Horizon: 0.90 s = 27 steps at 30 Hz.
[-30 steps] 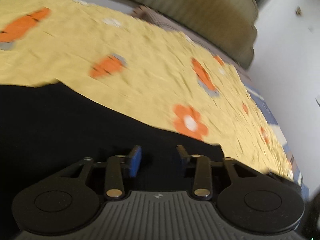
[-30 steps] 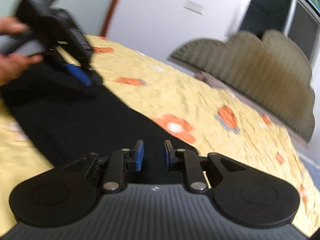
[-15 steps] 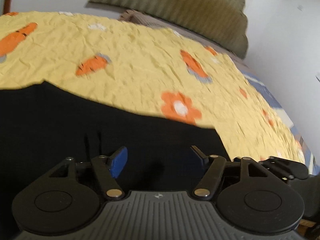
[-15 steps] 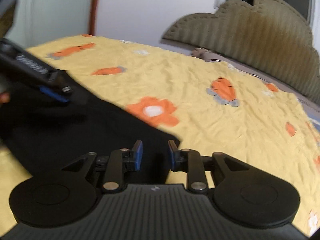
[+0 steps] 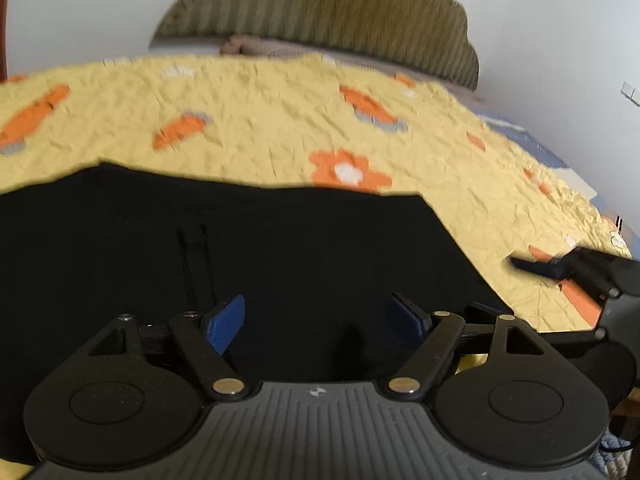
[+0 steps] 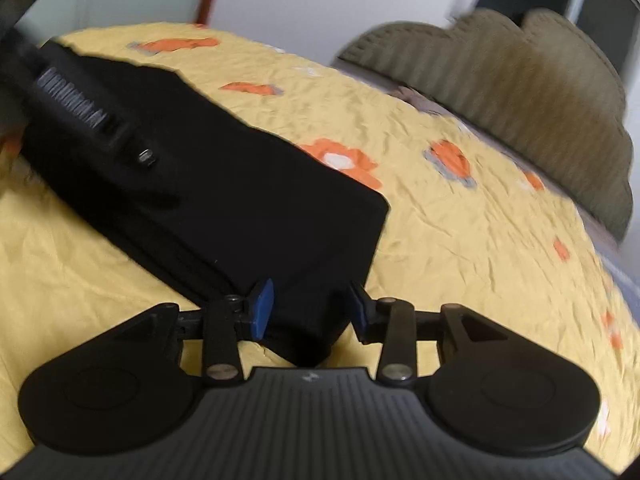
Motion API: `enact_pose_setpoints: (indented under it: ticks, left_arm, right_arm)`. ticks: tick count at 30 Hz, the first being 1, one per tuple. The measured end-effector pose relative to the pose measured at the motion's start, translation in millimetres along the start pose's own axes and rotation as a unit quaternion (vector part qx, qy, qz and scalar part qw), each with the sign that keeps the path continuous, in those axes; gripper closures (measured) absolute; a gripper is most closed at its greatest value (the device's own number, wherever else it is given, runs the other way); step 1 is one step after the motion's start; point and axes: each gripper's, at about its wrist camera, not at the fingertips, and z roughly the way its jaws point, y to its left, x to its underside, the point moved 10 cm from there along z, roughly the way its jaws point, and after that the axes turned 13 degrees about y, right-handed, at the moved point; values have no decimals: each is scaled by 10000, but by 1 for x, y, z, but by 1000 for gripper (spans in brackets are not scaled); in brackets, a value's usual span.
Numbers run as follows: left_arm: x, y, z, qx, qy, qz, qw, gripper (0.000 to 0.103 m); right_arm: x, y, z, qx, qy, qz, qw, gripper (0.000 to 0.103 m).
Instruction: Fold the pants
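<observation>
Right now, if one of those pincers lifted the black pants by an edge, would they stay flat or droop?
Probably droop: the black pants lie limp and flat on the yellow bedspread. Folded into layers, they may slide apart. They look light, hardly denting the bedding.

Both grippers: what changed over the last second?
The left gripper and right gripper have both just been opening, their pads clear of the cloth. The right gripper swung round to one end of the black pants. The pants stayed flat on the yellow bedspread.
</observation>
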Motion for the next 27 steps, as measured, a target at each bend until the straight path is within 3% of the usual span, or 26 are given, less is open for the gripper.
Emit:
enact_pose_setpoints:
  ticks: [3,5,9,12,18,20,23,27]
  left_arm:
    - [-2,24,-25,-266,-307,-81,9991,24]
    - [0,47,-42,-385,-492,-293,9976,24]
    - [9,102,-74,-615,-755,-867,9915,24]
    - [22,146,-94,-1042,-829,-1242,9833,24]
    - [57,217,-133,-1945,-849,-1791,9607,24]
    - [65,234,-147,-2447,-886,-1823,9482,24]
    - [74,253,-162,-3140,-879,-1809,9279,14]
    - [82,264,-169,-3406,-831,-1909,9169,11]
  right_arm:
    - [-11,-1,-19,578,-275,-6,9979,16]
    - [-22,9,-33,737,-555,-207,9955,13]
    - [-46,47,-49,374,-879,-369,9947,12]
    - [-60,81,-53,211,-989,-596,9931,0]
    - [-96,148,-55,-299,-1145,-666,9907,0]
    - [-107,167,-59,-706,-1140,-534,9895,0]
    - [-120,189,-60,-1172,-987,-282,9878,0]
    - [-134,214,-61,-1177,-1105,-240,9866,0]
